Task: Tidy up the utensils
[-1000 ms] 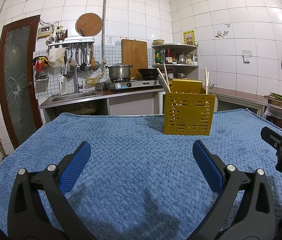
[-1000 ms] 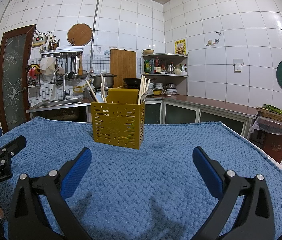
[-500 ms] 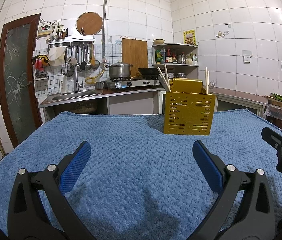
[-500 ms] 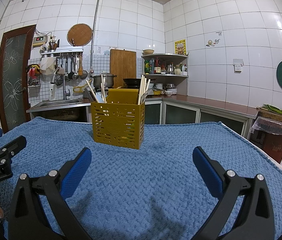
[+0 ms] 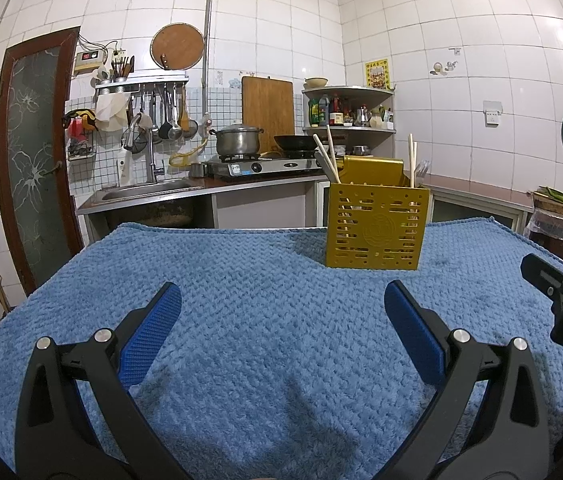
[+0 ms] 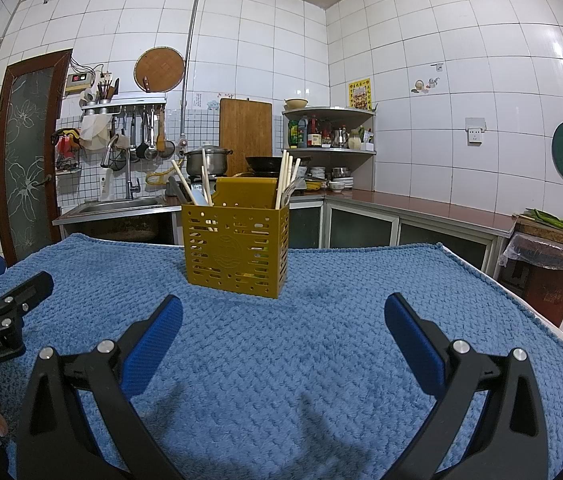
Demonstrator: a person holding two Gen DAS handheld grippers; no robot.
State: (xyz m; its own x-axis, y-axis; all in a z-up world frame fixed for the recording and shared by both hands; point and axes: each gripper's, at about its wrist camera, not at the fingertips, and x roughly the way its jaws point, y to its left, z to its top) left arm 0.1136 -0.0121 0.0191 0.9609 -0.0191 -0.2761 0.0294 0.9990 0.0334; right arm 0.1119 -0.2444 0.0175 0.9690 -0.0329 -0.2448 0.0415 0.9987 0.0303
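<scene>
The surface [image 6: 361, 380] under its blue knitted cover stretches out ahead of both my tongs, and I see nothing loose lying on it. The yellow slotted caddy [image 6: 237, 250] stands upright on it, ahead of my right tongs [image 6: 283, 322] and slightly to their left; from my left tongs [image 5: 283, 310] it sits ahead and off to the right, well apart from both. Its long axis runs across my view and its broad slotted face is turned roughly toward me. The chopsticks [image 6: 287, 178] stand in it tips down: the bunch at its right end is near vertical, the ones at its left end lean outward to the left, so their long axes point up and slightly fanned.

Both tongs are spread wide with nothing between the blue pads, each hovering low over the cover.

I judge the sorting nearly finished, or at a pause between picks. To do this step well I would keep both tongs wide and level, scan the cover for any stray piece, and approach the caddy from above rather than from the side, since a sideways nudge could tip it on the soft cover.
</scene>
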